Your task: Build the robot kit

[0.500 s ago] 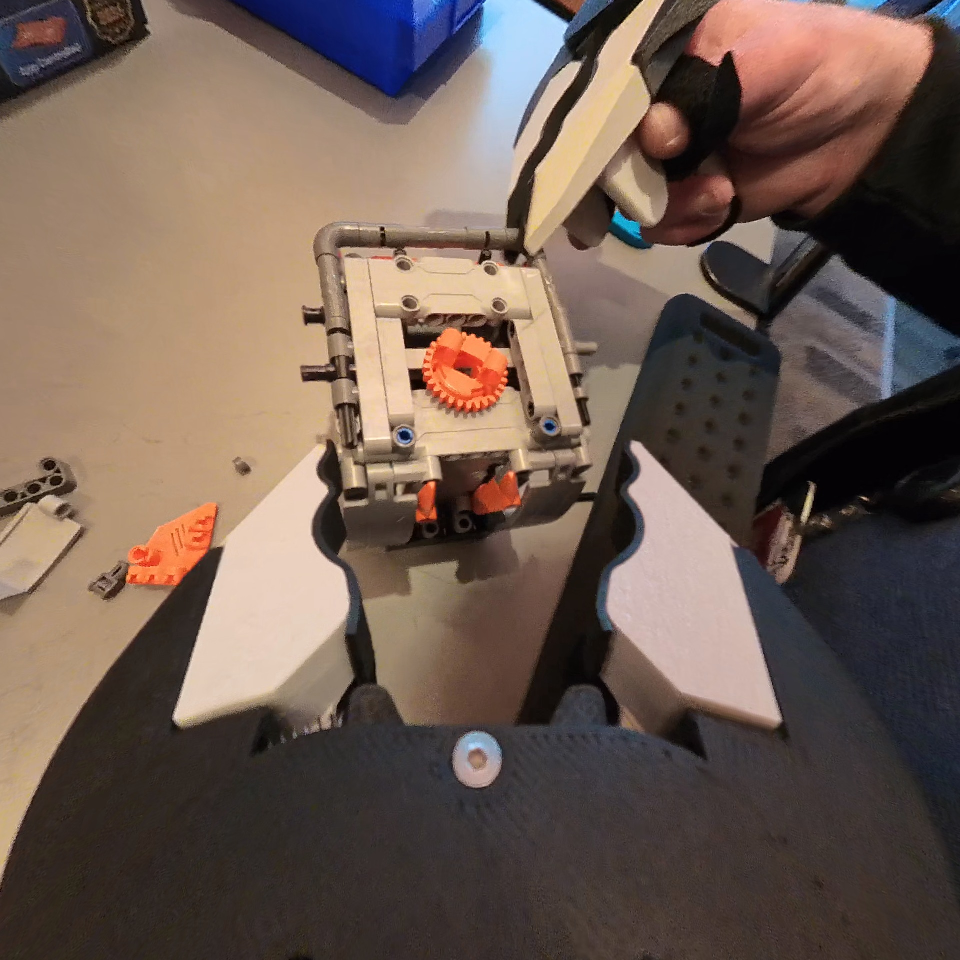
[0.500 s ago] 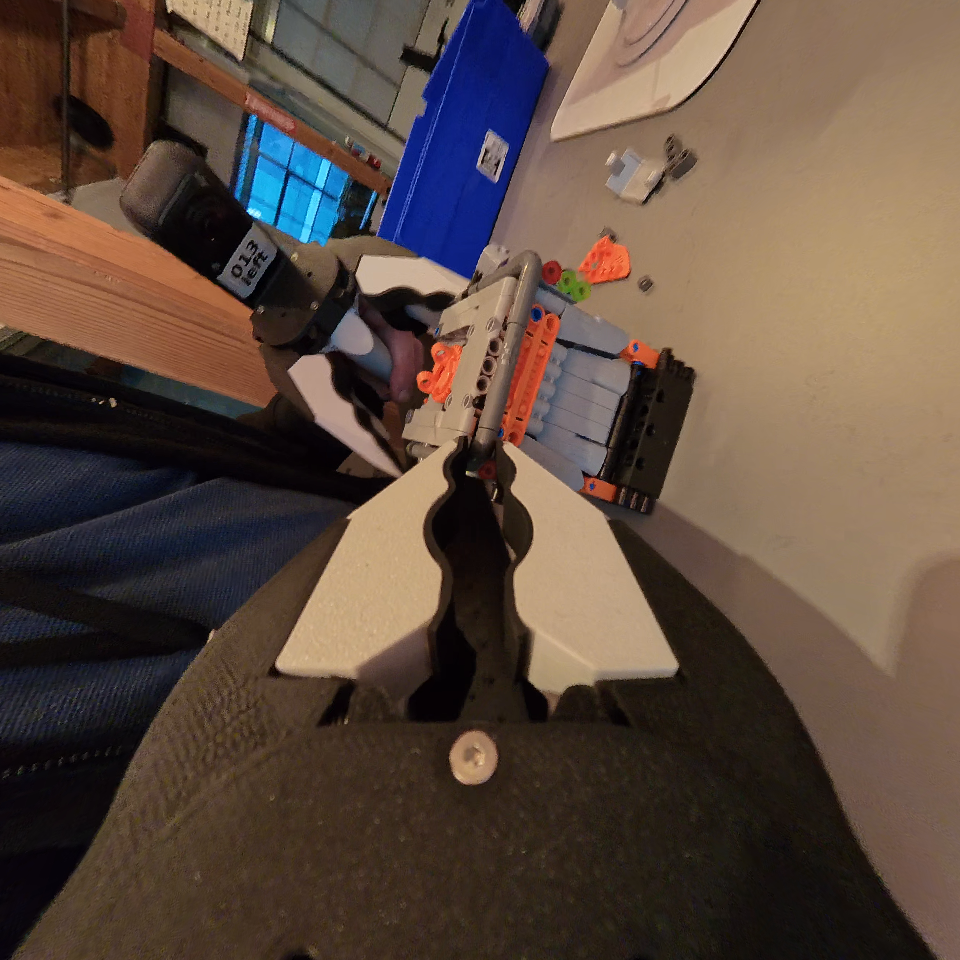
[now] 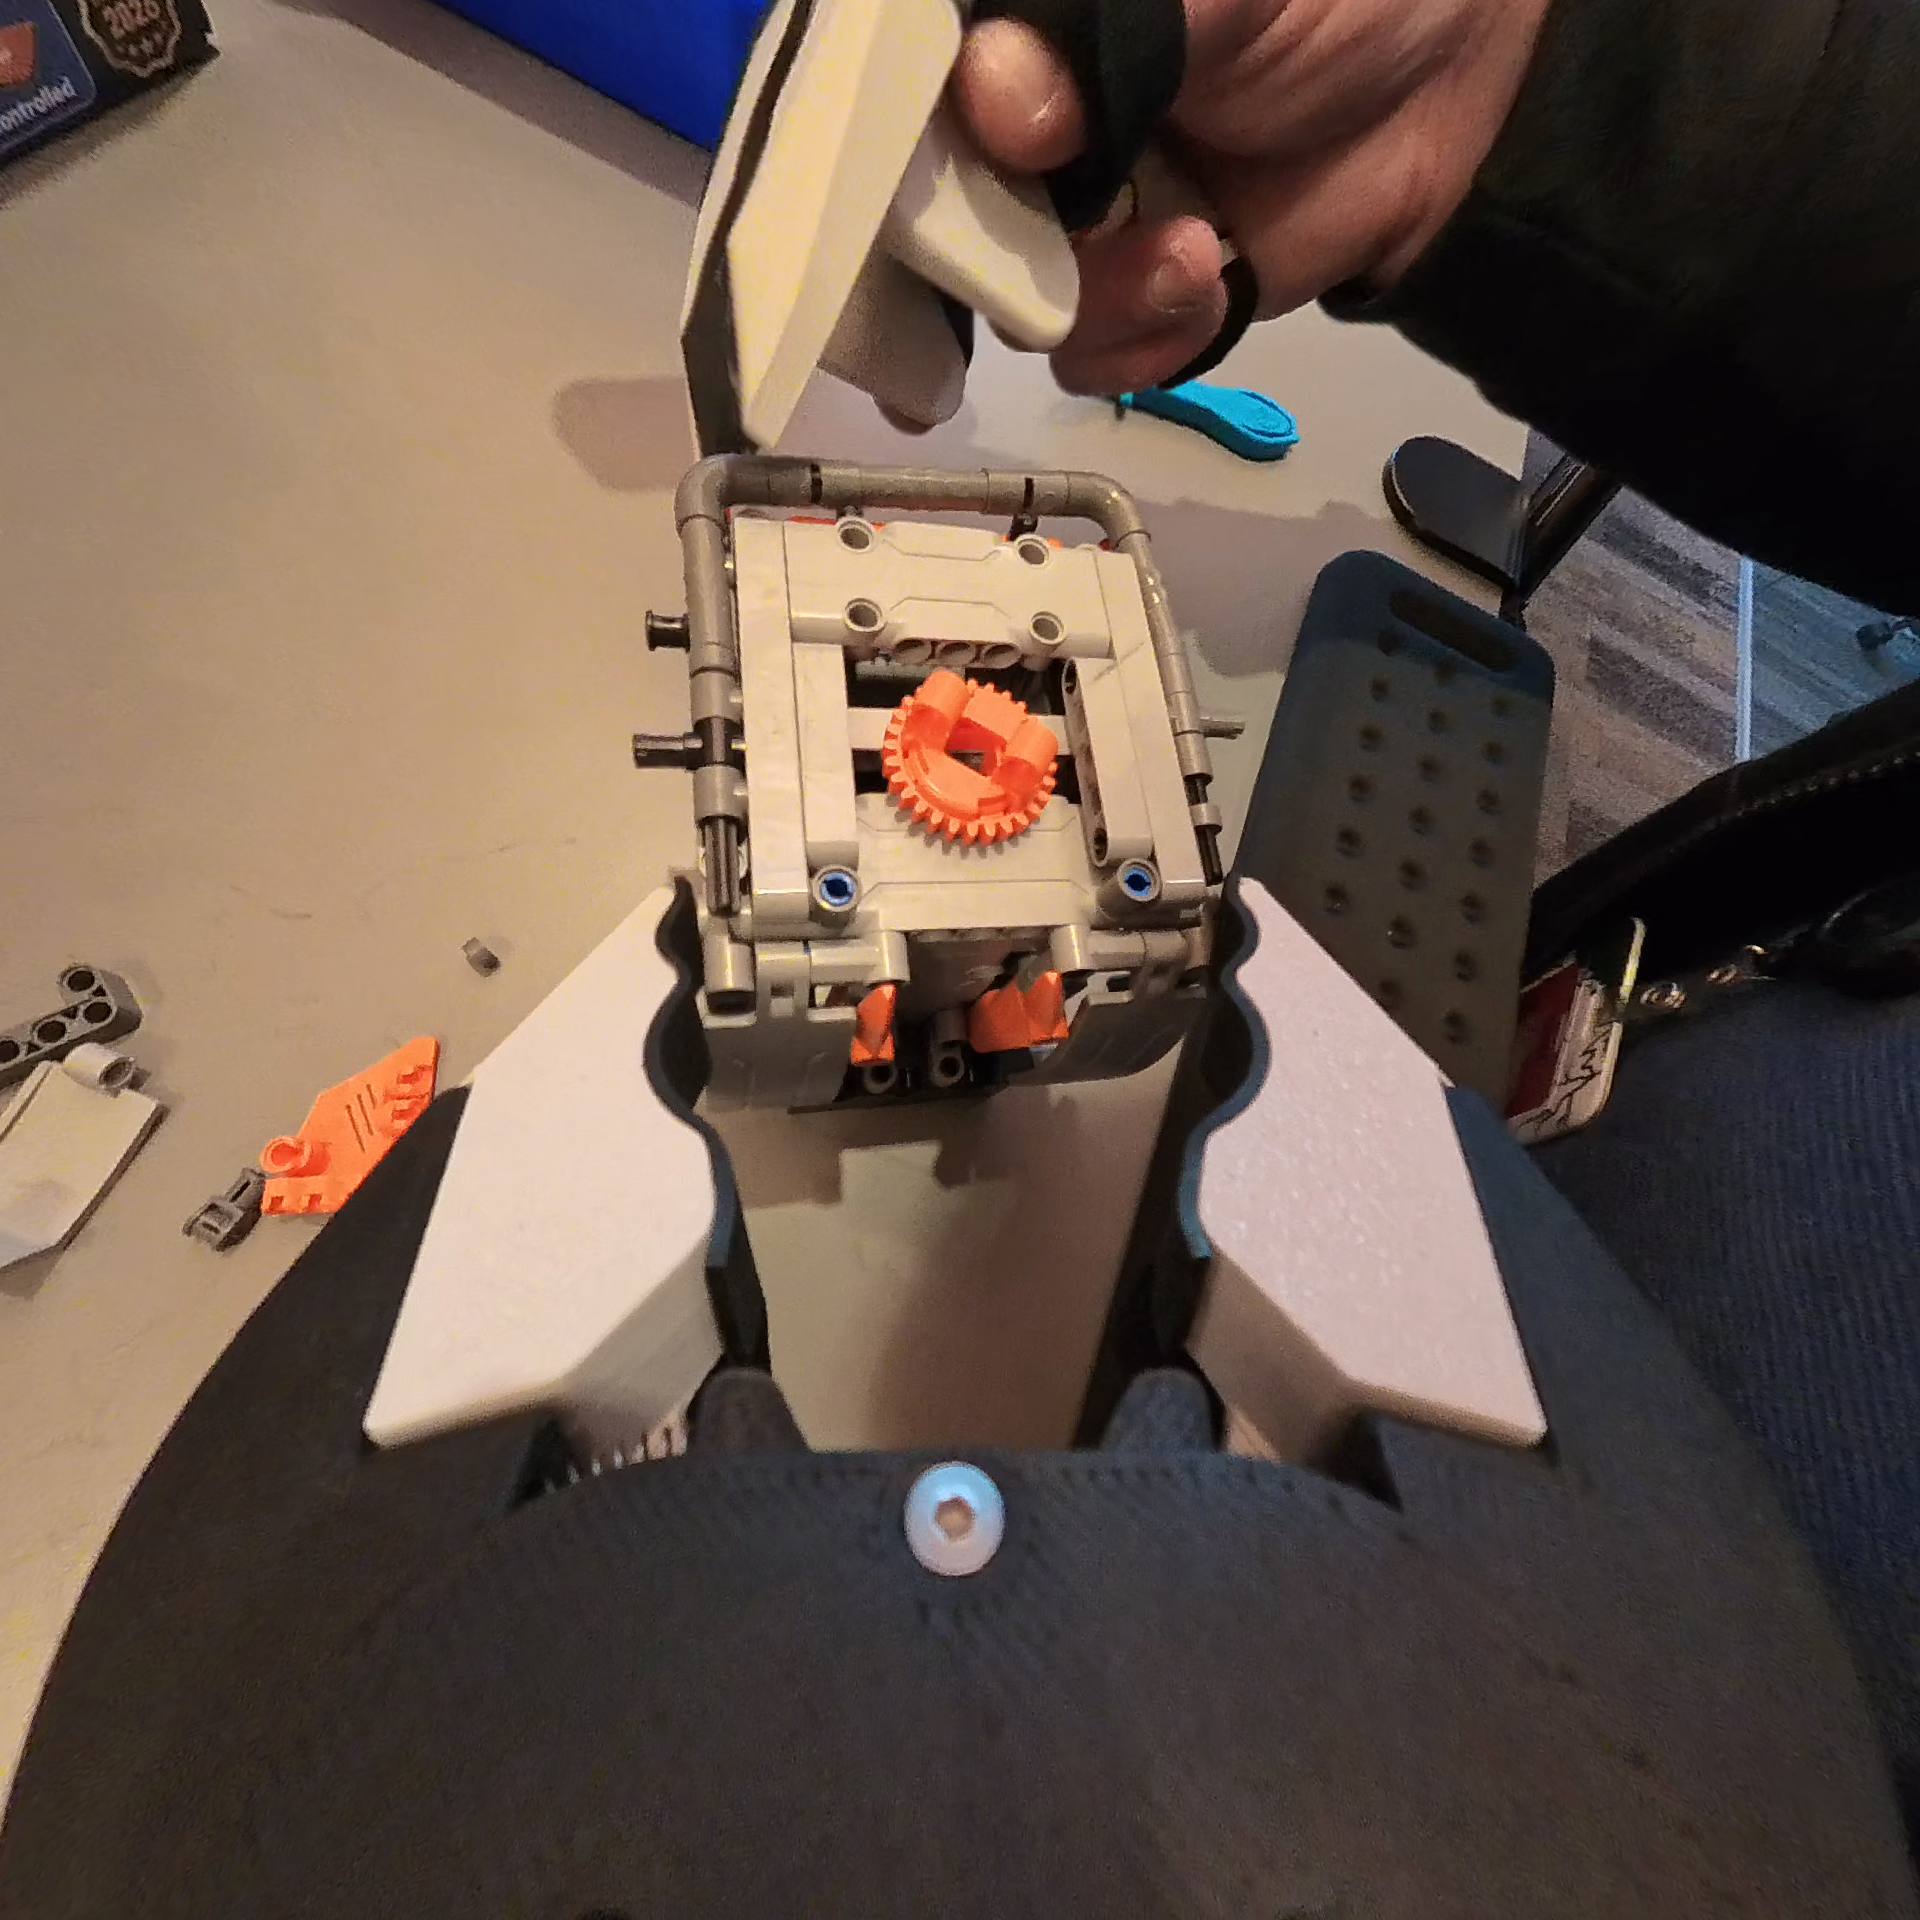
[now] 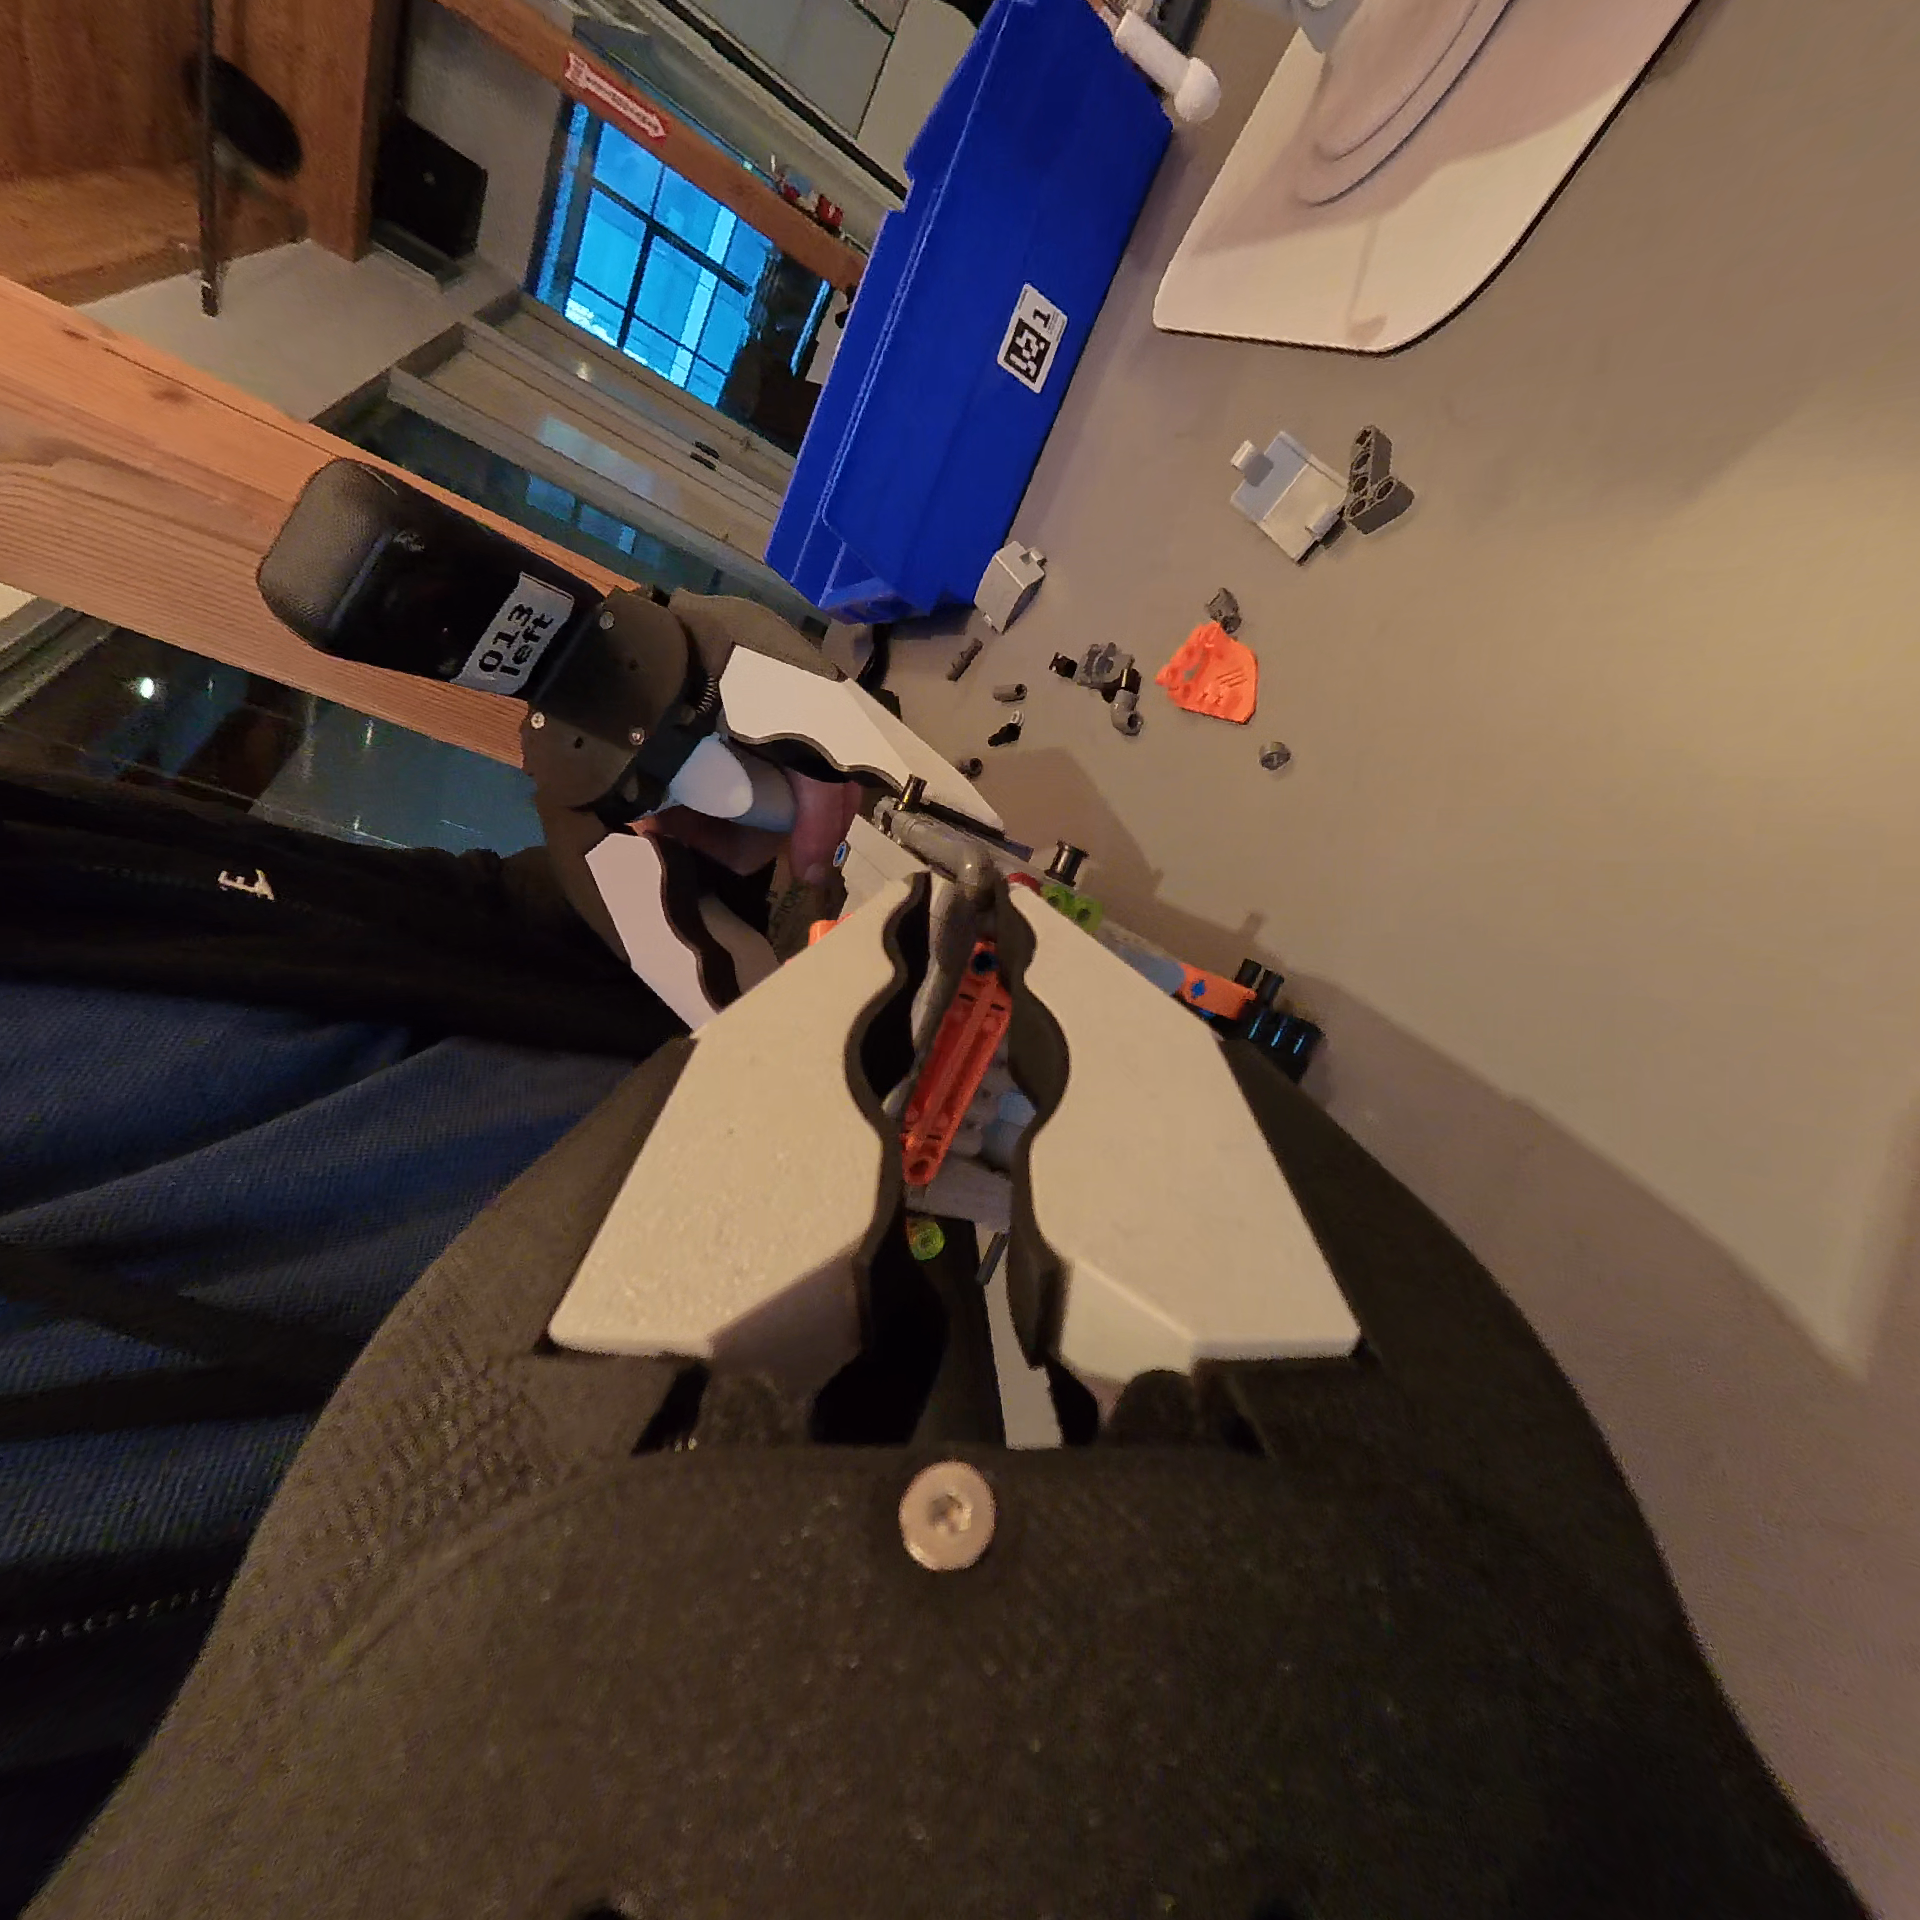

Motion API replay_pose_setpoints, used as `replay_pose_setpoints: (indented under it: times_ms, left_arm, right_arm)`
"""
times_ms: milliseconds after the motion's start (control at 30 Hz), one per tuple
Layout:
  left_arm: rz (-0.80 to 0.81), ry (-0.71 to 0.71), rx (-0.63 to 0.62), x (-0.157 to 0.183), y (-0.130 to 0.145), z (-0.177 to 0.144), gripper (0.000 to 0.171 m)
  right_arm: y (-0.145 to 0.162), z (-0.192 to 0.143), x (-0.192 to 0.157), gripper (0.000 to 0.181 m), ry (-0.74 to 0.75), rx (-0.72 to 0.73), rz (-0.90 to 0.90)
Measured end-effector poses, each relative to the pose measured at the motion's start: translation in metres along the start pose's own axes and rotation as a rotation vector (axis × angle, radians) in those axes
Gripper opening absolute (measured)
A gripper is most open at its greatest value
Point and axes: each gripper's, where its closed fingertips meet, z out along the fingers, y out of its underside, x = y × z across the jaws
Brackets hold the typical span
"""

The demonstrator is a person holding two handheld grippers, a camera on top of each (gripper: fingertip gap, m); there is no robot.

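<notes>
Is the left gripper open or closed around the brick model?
Shut on it: the left gripper fingers press both sides of the grey brick model.

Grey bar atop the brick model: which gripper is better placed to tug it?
Probably the right gripper: its tips pinch a corner of the grey bar, while the left gripper clamps the brick model.
</notes>
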Motion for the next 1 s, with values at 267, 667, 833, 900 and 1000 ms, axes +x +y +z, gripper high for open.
replay_pose_setpoints:
  times_ms: [267, 667, 833, 900, 1000]
  left_arm:
    - [0.003, 0.002, 0.011, 0.000, 0.000, 0.000, 0.096]
    - [0.073, -0.095, -0.009, -0.004, -0.003, -0.005, 0.095]
    - [0.141, -0.142, -0.028, -0.005, -0.006, -0.007, 0.093]
    - [0.184, -0.167, -0.047, -0.005, -0.008, -0.009, 0.091]
    - [0.217, -0.178, -0.073, -0.005, -0.008, -0.009, 0.092]
  right_arm:
    - [-0.001, -0.001, 0.004, 0.002, 0.014, 0.016, -0.010]
    - [0.000, -0.012, 0.005, 0.003, 0.040, 0.132, 0.012]
    - [0.003, -0.012, 0.005, 0.006, 0.055, 0.128, 0.005]
    - [0.004, -0.010, 0.005, 0.005, 0.055, 0.124, 0.004]
    - [0.004, -0.010, 0.005, 0.006, 0.050, 0.125, 0.005]
